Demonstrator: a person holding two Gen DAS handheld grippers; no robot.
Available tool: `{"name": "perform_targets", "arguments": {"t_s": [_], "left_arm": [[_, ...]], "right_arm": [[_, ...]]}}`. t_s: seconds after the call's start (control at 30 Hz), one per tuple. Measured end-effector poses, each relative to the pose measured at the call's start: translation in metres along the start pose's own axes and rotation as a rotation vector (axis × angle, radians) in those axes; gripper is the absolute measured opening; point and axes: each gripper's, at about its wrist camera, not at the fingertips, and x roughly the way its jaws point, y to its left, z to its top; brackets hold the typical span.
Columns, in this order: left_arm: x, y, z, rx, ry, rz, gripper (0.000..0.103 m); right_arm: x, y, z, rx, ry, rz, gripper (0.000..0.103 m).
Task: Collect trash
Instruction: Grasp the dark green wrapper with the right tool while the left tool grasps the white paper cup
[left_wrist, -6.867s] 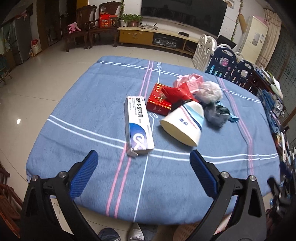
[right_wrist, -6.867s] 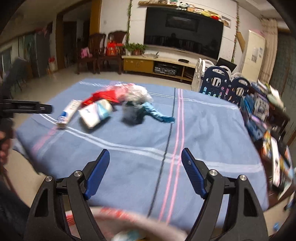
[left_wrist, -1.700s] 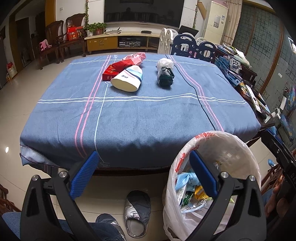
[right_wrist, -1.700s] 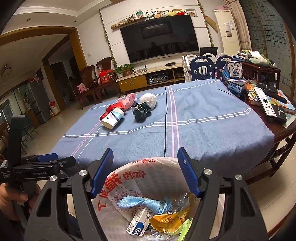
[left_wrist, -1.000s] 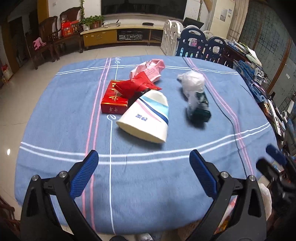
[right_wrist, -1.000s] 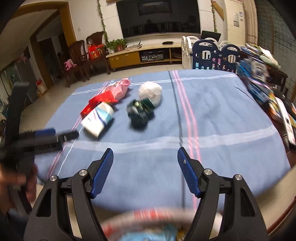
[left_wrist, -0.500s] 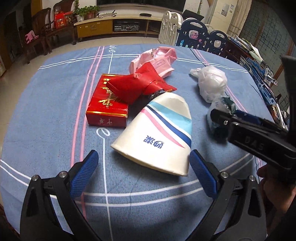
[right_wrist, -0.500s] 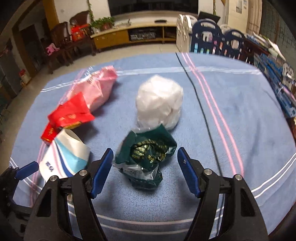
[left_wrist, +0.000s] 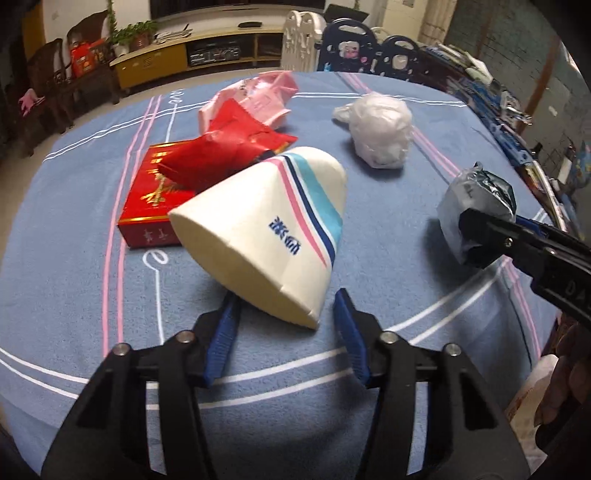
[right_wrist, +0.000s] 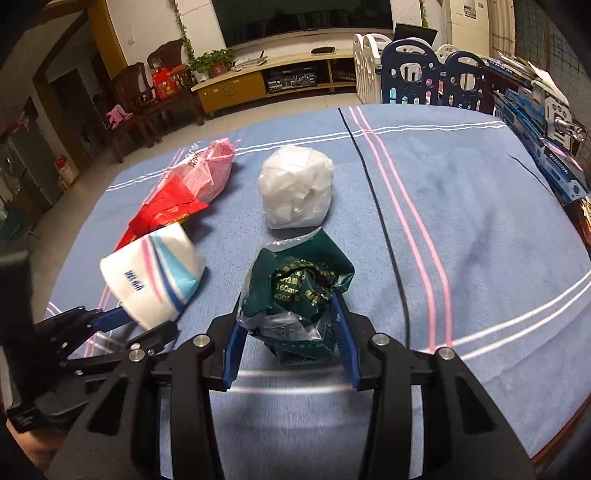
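Between the blue pads of the right claw (right_wrist: 290, 332) sits a crumpled dark green wrapper (right_wrist: 299, 291); the jaws have just been closing and now pinch its sides, though it has not left the tabletop (right_wrist: 461, 221). Beside it, the left claw (left_wrist: 284, 332) has just been narrowing around the near edge of a flattened white paper cup (left_wrist: 266, 229), which juts in between its pads; whether they press it yet cannot be told. Beyond the right claw lies a balled white plastic bag (right_wrist: 295, 192). Farther out from the left claw lie a red box (left_wrist: 147, 206), a red wrapper (left_wrist: 225, 151) and a pink packet (left_wrist: 255, 99). Judging by this, five pieces wait on the cloth, two of them now being picked, and no bin is identifiable.
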Motion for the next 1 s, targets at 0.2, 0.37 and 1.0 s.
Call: {"name": "perform_targets", "arguments": {"t_s": [0.2, 0.37, 1.0], "left_arm": [[-0.006, 0.003, -0.002, -0.018, -0.011, -0.057, 0.042], [-0.011, 0.001, -0.003, -0.018, -0.037, -0.043, 0.089], [-0.001, -0.010, 0.034, 0.068, -0.084, 0.071, 0.095]], "right_arm": [[-0.022, 0.001, -0.012, -0.058, -0.023, 0.001, 0.044], [-0.027, -0.002, -0.020, -0.048, -0.026, 0.013, 0.044], [-0.013, -0.005, -0.021, -0.038, -0.004, 0.038, 0.044]]}}
